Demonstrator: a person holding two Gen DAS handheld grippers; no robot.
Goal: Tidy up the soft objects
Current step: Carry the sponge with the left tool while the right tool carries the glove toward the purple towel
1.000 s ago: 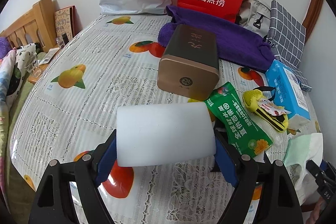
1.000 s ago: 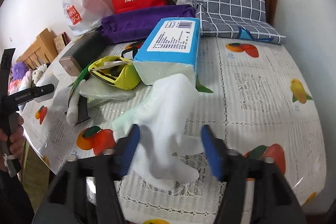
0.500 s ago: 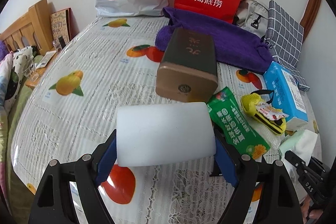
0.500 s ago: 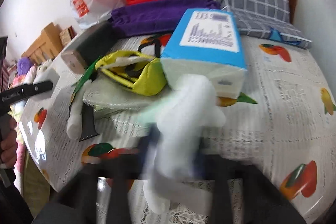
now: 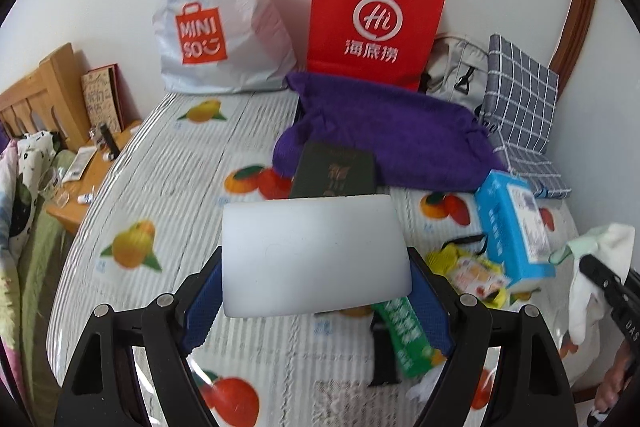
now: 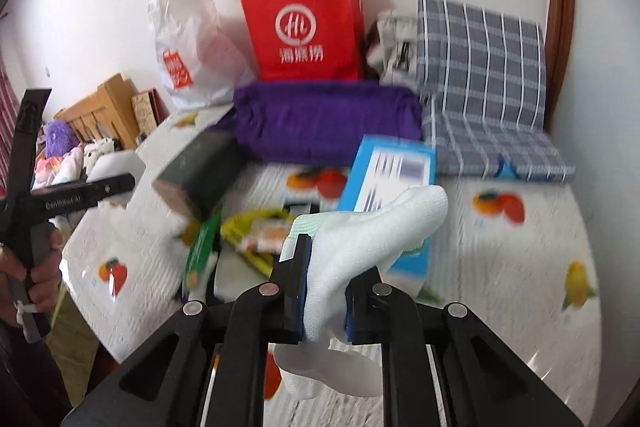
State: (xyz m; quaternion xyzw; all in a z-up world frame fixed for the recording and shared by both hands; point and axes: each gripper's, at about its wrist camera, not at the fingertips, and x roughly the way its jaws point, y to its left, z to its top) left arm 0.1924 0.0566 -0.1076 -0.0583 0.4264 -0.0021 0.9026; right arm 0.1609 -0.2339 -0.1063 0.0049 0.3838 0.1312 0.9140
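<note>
Right gripper (image 6: 324, 291) jaws just closed from wide apart onto the crumpled white knitted sock (image 6: 360, 247), now pinched between the blue pads and lifted clear of the fruit-print plastic tablecloth (image 6: 500, 259). White rounded foam block (image 5: 314, 255) in the left gripper (image 5: 316, 291) raised too.

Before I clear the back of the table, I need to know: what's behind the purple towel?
Behind the purple towel stand a red paper bag and a white plastic bag; the towel covers the red bag's bottom edge.
</note>
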